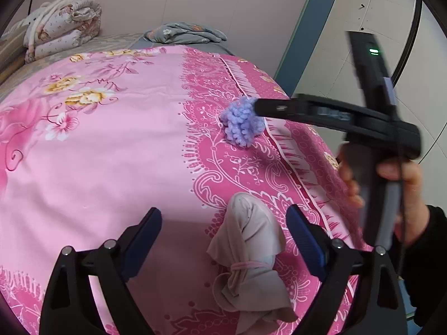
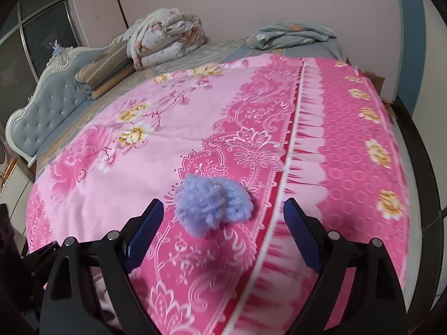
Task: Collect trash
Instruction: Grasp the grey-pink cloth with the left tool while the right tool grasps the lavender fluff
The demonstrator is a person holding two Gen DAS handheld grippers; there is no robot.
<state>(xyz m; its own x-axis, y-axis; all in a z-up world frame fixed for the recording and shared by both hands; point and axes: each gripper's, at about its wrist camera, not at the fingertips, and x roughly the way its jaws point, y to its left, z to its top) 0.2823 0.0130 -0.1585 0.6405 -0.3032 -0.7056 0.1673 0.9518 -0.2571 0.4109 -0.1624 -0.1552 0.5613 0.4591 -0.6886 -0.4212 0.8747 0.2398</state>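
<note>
1. My left gripper: jaws wide, blue pads clear of everything, nothing clamped.
2. Rag lies between the left jaws, nearer the right-hand pad, not touching either as far as I can see. Pale beige-grey cloth, bunched and twisted, cinched near its lower half by a pink band. Upper end is a rounded knob, lower end flares into loose folds. A few dark specks on the top part.
3. Rag rests on the sheet, on the darker pink border band with the white scroll print.
4. My right gripper: jaws also wide, pads bare, gripping nothing.
5. Pompom sits on the sheet just ahead of the right jaws, roughly centred between them, closer to the left-hand pad. Fluffy lilac-blue yarn ball, looped fibres, two lobes, slightly blurred.
6. In the left view the right gripper's finger tip is right at the pompom's edge; can't tell whether it touches.
7. My right hand is wrapped round the handle, black sleeve behind it.
8. Pompom is further up the bed than the rag, both on the same dark pink band, well apart.
9. Far end: folded floral quilt and a grey cloth by the wall.
</note>
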